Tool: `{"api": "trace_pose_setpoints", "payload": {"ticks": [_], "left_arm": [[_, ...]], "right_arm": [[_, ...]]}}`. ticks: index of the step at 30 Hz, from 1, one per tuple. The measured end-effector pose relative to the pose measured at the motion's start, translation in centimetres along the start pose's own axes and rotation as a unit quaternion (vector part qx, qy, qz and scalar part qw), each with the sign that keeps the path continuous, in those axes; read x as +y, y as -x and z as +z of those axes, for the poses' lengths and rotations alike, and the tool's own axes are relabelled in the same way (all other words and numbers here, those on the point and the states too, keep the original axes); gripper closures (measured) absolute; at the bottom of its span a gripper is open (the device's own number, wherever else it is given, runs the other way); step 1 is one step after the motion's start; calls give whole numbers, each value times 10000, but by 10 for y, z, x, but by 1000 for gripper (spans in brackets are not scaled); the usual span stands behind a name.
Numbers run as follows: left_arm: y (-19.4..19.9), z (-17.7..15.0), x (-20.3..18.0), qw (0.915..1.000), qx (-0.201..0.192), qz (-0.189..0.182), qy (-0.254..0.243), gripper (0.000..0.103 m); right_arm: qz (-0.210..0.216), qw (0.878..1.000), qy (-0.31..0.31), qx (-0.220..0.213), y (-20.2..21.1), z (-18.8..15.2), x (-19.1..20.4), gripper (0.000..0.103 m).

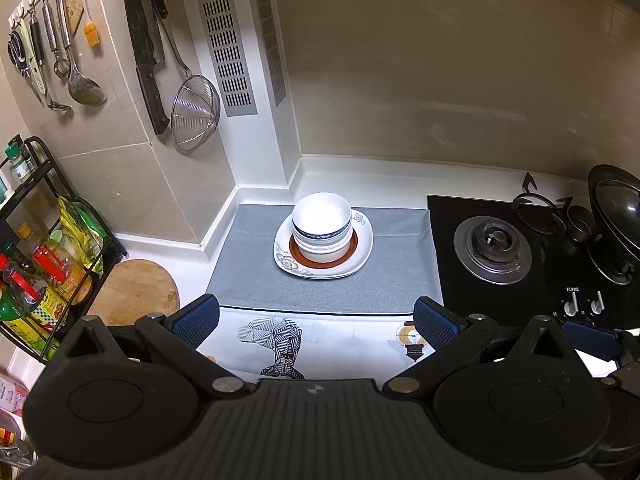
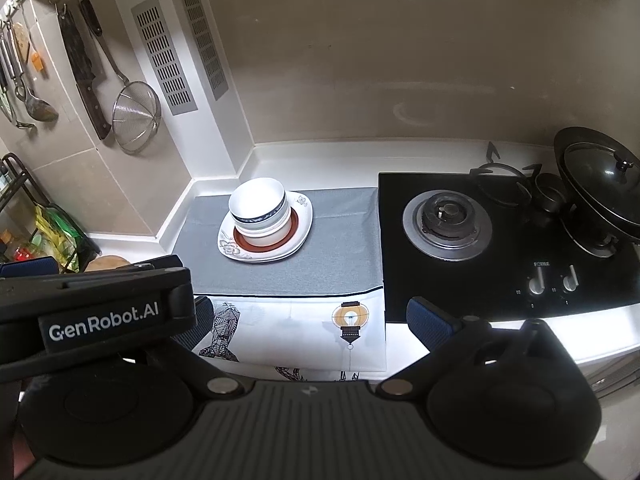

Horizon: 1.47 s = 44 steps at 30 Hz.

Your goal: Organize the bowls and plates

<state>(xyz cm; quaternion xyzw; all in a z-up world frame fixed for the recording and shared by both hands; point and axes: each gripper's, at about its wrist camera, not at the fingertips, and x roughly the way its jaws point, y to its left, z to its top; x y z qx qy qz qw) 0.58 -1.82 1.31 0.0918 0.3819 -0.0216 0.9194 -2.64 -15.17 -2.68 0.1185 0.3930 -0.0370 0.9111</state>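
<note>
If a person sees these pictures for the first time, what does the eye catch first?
The brightly lit stack of bowls on plates, in the middle of the grey mat, stands out first. Next comes the black stove on the right, with a lidded wok at its far edge. Both grippers, left and right, are open and empty.

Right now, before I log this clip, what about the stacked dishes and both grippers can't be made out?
- Stack of bowls: how many are nested; the top bowl hides the rest in both views.
- Plates: how many lie under the brown-rimmed one; the bowls cover them.
- Right gripper: its left finger is hidden behind the left gripper's body in the right wrist view.
- Wok: cut off by the edge in the left wrist view.
</note>
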Motion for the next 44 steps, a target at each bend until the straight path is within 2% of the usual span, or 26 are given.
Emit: {"api": "trace_pose_setpoints", "payload": {"ticks": [44], "left_arm": [[7, -2, 3, 9998, -124, -97, -134, 0]], "right_arm": [[-3, 9999, -139, -97, 12, -7, -3, 0]]}}
